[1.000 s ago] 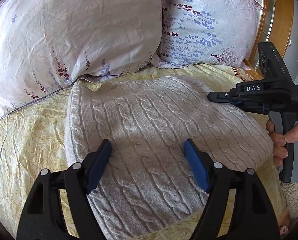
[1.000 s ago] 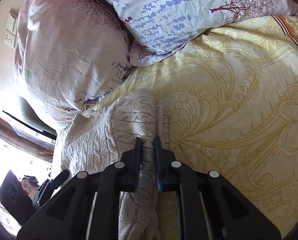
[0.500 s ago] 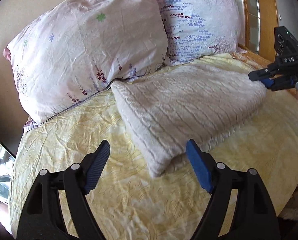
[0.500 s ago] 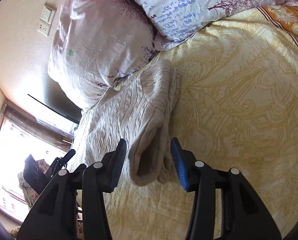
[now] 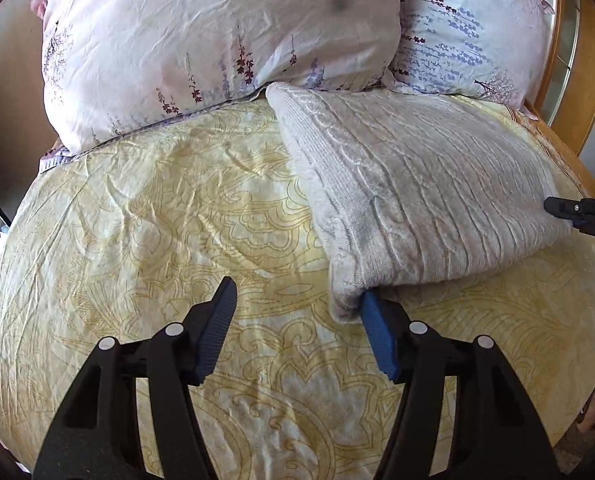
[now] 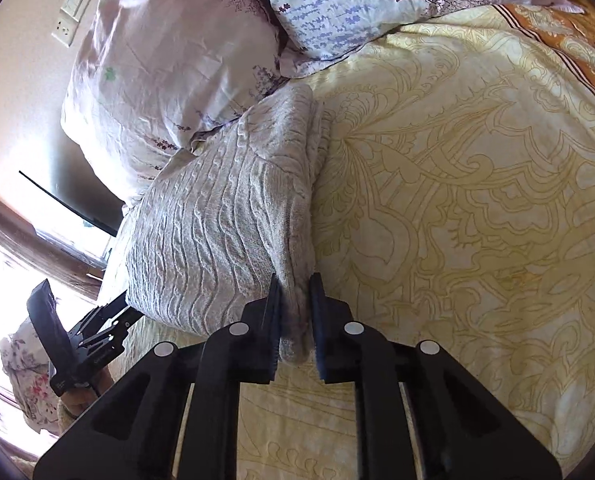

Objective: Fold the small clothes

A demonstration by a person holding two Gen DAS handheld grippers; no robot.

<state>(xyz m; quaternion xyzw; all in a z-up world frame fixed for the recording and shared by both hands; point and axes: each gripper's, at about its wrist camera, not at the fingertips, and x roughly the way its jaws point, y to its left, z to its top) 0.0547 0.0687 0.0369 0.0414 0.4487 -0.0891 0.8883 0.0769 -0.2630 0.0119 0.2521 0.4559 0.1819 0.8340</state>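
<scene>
Bright daylight throughout; window (image 6: 1, 280) blown out at lower left of right view. Soft shadows under sweater (image 5: 417, 184). Strong fisheye curvature, dark vignette corners.

Left black plastic two-finger gripper (image 5: 295, 330): triangular cut-out linkage arms, round silver pivot screws, ribbed blue rubber pads (image 5: 379, 338). Right black plastic two-finger gripper (image 6: 294, 322): same build, silver screws, dark blue pads (image 6: 319, 326). White lettering on its body, only "D" readable.
</scene>
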